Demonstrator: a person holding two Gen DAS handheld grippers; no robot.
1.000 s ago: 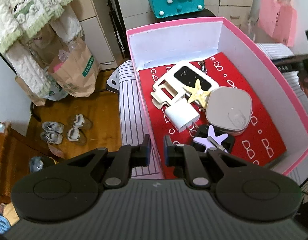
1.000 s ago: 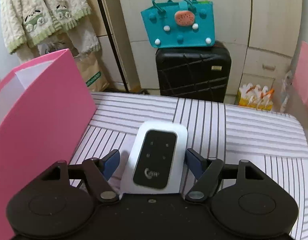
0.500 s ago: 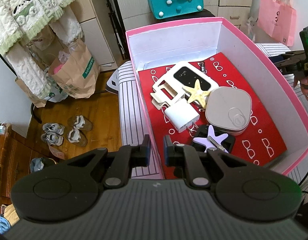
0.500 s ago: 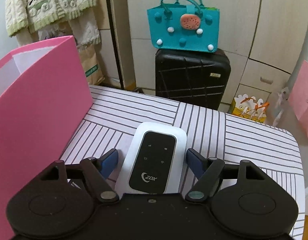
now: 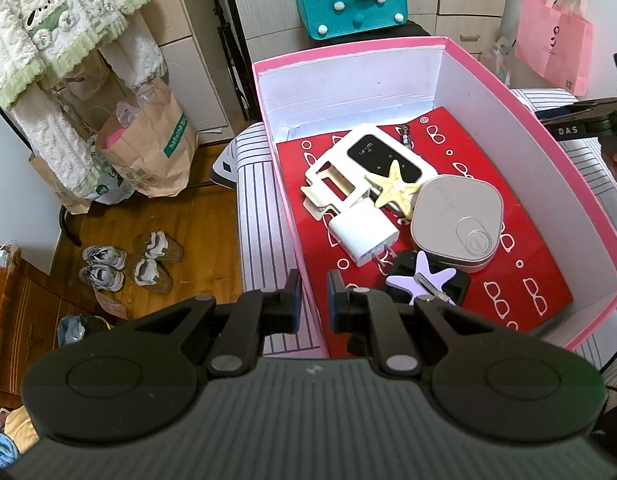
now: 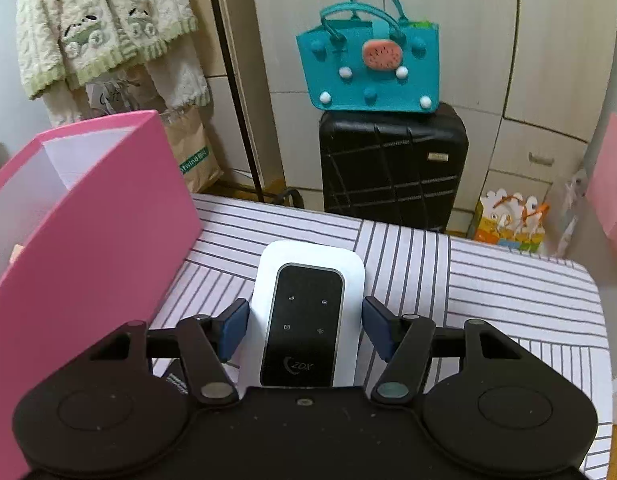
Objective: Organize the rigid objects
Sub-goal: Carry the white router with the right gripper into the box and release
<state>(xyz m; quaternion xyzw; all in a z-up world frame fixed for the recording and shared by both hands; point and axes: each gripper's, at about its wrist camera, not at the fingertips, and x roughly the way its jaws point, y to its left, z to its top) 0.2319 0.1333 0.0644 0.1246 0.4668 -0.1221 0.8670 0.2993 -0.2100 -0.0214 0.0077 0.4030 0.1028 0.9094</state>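
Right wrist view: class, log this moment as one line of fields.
right gripper: closing around white router, pads not yet pressing | router: flat on striped table | pink box: beside it | left gripper: shut on box wall

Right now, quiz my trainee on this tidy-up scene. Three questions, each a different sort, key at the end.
1. True or false: the white pocket router on the striped tablecloth lies between the right gripper fingers.
2. What lies on the purple star clip side of the pink box: A) grey square case B) teal bag C) shoes?
3. Fill in: the left gripper straddles the box's near ___.

Key: 1 true; 2 A; 3 wall.
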